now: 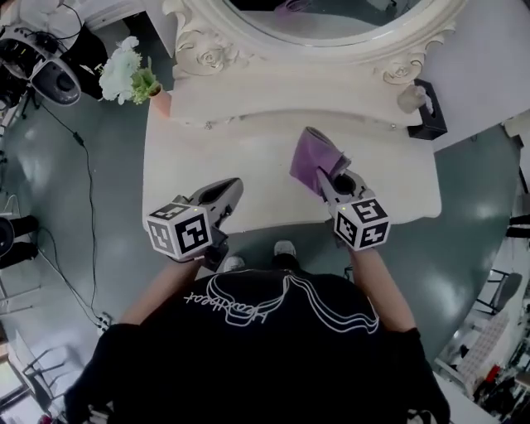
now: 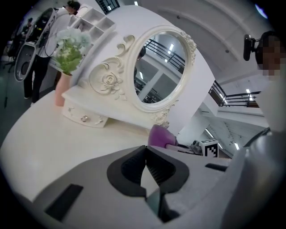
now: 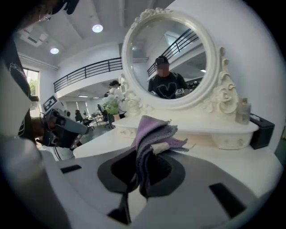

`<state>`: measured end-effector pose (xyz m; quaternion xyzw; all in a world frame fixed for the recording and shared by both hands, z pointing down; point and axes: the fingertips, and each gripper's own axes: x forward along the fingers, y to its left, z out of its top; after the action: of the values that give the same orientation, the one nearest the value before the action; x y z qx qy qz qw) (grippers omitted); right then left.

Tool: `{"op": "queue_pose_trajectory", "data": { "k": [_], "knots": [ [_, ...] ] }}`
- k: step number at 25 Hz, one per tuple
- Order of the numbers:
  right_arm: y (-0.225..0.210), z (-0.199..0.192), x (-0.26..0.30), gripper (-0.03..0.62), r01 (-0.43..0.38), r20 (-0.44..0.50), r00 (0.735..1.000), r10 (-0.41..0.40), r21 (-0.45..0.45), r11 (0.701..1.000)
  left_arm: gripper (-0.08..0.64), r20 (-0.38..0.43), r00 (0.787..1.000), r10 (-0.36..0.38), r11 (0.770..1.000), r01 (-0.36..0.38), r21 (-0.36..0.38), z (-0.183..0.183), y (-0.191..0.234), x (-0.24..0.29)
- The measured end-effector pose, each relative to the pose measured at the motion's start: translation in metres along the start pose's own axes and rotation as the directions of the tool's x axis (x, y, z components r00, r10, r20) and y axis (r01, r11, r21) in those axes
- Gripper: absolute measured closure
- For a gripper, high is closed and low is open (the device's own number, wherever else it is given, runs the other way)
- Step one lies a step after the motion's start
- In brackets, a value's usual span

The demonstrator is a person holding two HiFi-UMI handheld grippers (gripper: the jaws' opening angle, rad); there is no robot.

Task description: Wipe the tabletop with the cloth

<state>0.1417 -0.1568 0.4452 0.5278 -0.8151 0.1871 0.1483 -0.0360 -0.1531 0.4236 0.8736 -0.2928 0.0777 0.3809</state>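
Note:
A purple cloth (image 1: 313,161) hangs bunched over the right half of the cream tabletop (image 1: 265,178). My right gripper (image 1: 325,178) is shut on it; in the right gripper view the cloth (image 3: 152,134) rises folded from between the pads. My left gripper (image 1: 234,189) is shut with nothing in it, held over the tabletop's front left part. Through the left gripper view, the closed left gripper (image 2: 146,156) points at the tabletop (image 2: 53,138), with the cloth (image 2: 160,135) beyond it.
An ornate oval mirror (image 1: 323,21) on a raised shelf stands along the back of the table. A pink vase of white flowers (image 1: 132,76) is at the back left. A small bottle (image 1: 411,98) and a black box (image 1: 431,116) are at the back right. The person's shoes (image 1: 284,248) are below the front edge.

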Motion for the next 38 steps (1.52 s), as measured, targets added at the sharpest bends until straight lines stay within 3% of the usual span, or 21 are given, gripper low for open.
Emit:
{"op": "queue_pose_trajectory", "data": {
  "k": [5, 10, 20, 29, 34, 38],
  "knots": [
    [0.104, -0.003, 0.049, 0.543, -0.147, -0.039, 0.989, 0.146, -0.03, 0.989, 0.555, 0.03, 0.998, 0.063, 0.997, -0.062, -0.039, -0.007, 0.047, -0.068],
    [0.196, -0.015, 0.094, 0.541, -0.276, -0.095, 0.958, 0.27, -0.061, 0.959, 0.555, 0.079, 0.987, 0.137, 0.988, -0.13, -0.077, -0.011, 0.092, -0.133],
    [0.332, -0.032, 0.159, 0.541, -0.416, -0.177, 0.902, 0.394, -0.111, 0.903, 0.555, 0.161, 0.962, 0.22, 0.97, -0.199, -0.139, -0.019, 0.148, -0.229],
    [0.362, -0.06, 0.199, 0.543, -0.377, -0.278, 0.907, 0.316, -0.203, 0.904, 0.555, 0.19, 0.955, 0.23, 0.965, -0.198, -0.174, -0.028, 0.164, -0.259],
    [0.357, -0.077, 0.211, 0.545, -0.335, -0.324, 0.917, 0.233, -0.308, 0.89, 0.555, 0.183, 0.955, 0.235, 0.96, -0.198, -0.2, -0.036, 0.17, -0.264],
    [0.356, -0.083, 0.214, 0.546, -0.327, -0.326, 0.92, 0.216, -0.341, 0.881, 0.555, 0.175, 0.955, 0.238, 0.956, -0.199, -0.214, -0.043, 0.176, -0.263]
  ]
}}
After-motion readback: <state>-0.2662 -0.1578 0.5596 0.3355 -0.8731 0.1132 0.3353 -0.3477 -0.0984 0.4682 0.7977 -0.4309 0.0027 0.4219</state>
